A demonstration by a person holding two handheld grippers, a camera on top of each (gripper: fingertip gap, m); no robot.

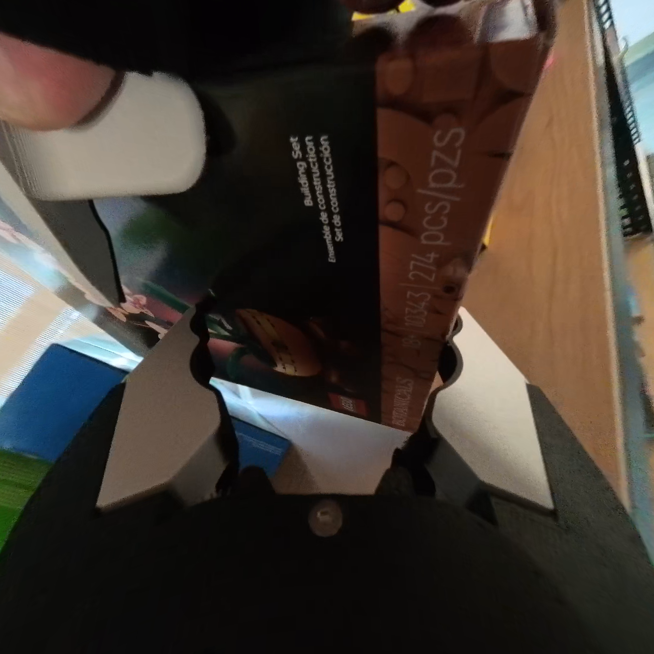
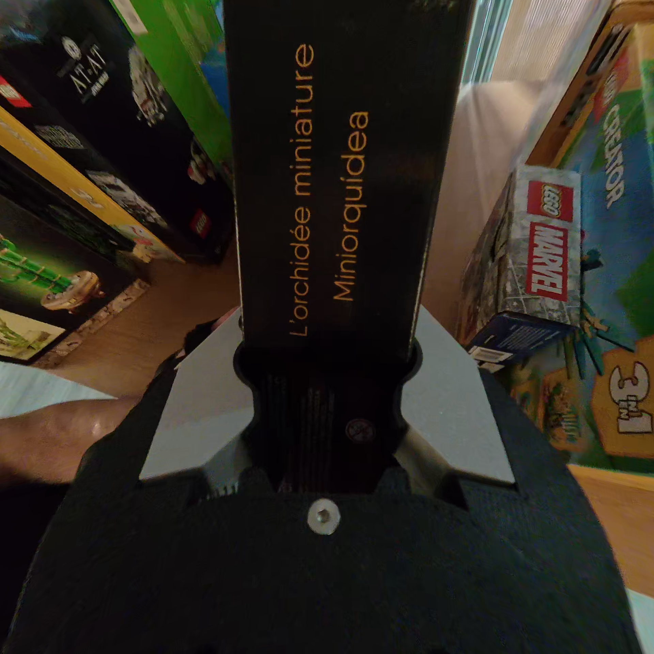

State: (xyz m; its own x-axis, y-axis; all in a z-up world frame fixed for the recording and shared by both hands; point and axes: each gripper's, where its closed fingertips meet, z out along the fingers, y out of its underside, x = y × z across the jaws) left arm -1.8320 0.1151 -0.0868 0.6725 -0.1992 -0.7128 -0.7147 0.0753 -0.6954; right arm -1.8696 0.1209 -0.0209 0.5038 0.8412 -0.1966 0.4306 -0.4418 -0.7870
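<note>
Left wrist view: other hand-held gripper's white finger at upper left w/ a fingertip on it. Left hand-held gripper is spread wide around the dark box, both pads seemingly against its edges; blur makes contact unsure. Wooden panel at right. Right wrist view: stacked boxes at left, right hand-held gripper clamps the dark box's narrow side at centre, upright; grey box at right.

Dim, warm indoor light. Both wide-angle views bend strongly at their edges. The left wrist view is motion-blurred, with pale window glare left of the dark box, itself shadowed.
</note>
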